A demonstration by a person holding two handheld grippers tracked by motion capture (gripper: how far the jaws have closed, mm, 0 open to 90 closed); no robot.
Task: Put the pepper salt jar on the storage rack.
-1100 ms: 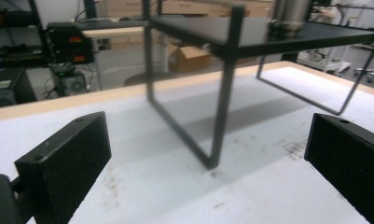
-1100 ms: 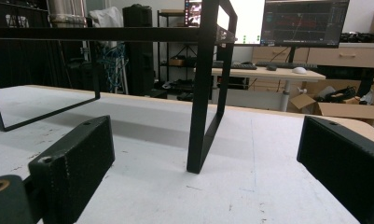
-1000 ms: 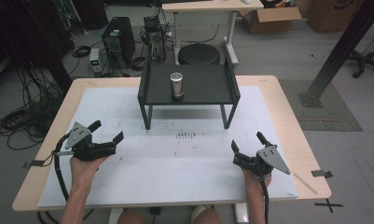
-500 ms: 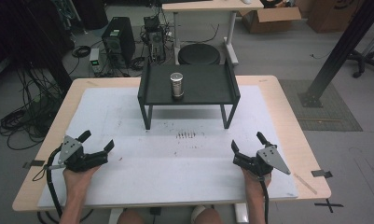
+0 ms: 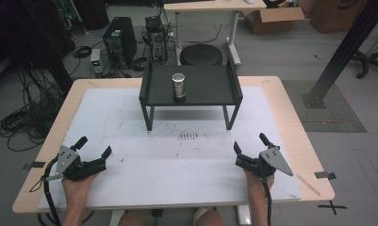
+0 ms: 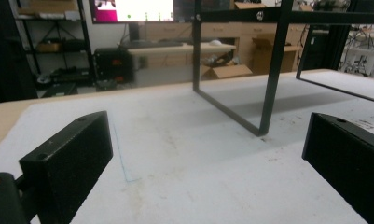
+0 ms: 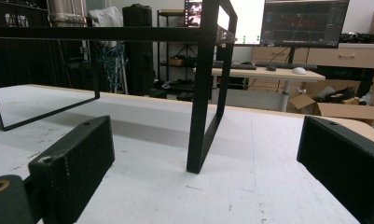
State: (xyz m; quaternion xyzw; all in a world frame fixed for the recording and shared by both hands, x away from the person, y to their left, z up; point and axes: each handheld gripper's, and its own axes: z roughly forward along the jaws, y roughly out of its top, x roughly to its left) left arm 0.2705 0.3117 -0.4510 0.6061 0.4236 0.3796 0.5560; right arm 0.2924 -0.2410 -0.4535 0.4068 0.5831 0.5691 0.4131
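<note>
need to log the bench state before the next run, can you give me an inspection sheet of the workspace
surface: white mat on a wooden table, scuffed, with small dark marks near its middle
job's things: metal cylinder upright on a black raised stand, apart from both grippers
clutter: nothing seen on the mat
grippers: left gripper and right gripper both open, empty, low over the near edge
cables: one cable trails from the left gripper; cable tangle on the floor at left
surroundings: computer tower, round stool, cardboard box, second desk
</note>
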